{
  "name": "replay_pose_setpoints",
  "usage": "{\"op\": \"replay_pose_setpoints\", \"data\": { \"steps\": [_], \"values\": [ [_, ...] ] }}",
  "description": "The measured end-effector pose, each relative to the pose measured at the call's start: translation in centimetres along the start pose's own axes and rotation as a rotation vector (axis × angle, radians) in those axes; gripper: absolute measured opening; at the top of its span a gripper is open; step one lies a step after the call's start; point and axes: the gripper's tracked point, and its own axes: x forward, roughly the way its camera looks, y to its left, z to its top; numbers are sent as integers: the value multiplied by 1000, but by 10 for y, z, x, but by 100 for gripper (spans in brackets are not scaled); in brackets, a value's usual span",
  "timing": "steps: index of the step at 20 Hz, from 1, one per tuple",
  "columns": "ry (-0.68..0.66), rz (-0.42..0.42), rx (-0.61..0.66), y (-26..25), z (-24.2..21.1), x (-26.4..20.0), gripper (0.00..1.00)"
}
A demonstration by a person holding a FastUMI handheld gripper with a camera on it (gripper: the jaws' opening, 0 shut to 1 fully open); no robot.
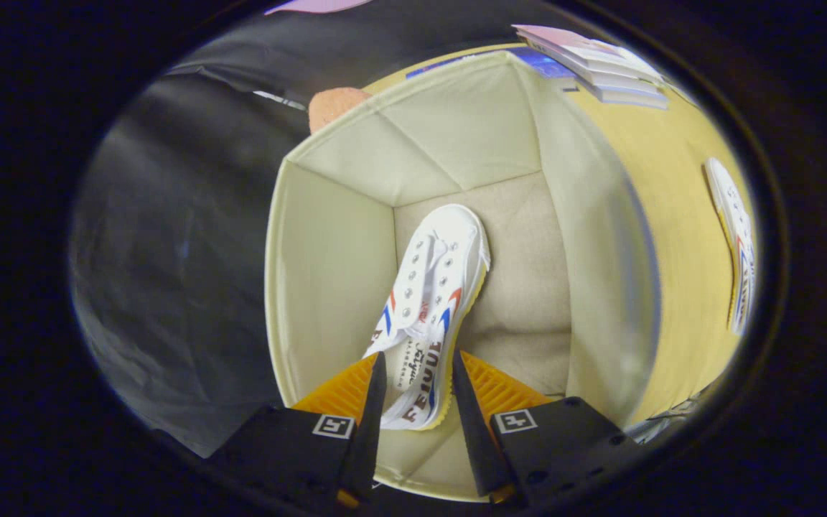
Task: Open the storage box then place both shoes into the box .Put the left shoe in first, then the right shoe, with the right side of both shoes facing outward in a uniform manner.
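Low in the frame my claw (417,398) hangs over the open box (327,244), fingers apart around the heel of the first shoe (431,301) resting inside, so I judge that step nearly done; next comes the second shoe (735,244) at far right on the table (665,215).

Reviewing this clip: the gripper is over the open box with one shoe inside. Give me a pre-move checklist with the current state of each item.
1. Storage box open: ok, its inside is fully exposed.
2. First shoe inside the box: ok, toe near the far wall, heel between the fingers.
3. Gripper released: cannot tell; the fingers flank the heel, contact unclear.
4. Shoe resting on the box floor: cannot tell, it may still be hanging.
5. Second shoe reachable: ok, it lies on the yellow table beside the box.
6. Room left for the second shoe: ok, bare floor shows beside the first.
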Motion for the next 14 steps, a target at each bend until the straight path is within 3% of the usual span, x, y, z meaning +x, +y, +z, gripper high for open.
{"op": "replay_pose_setpoints", "data": {
  "steps": [8, 14],
  "values": [
    [-190, 140, 71, -20, 58, -97, 57],
    [-363, 85, 124, -126, 114, -180, 56]
  ]
}}
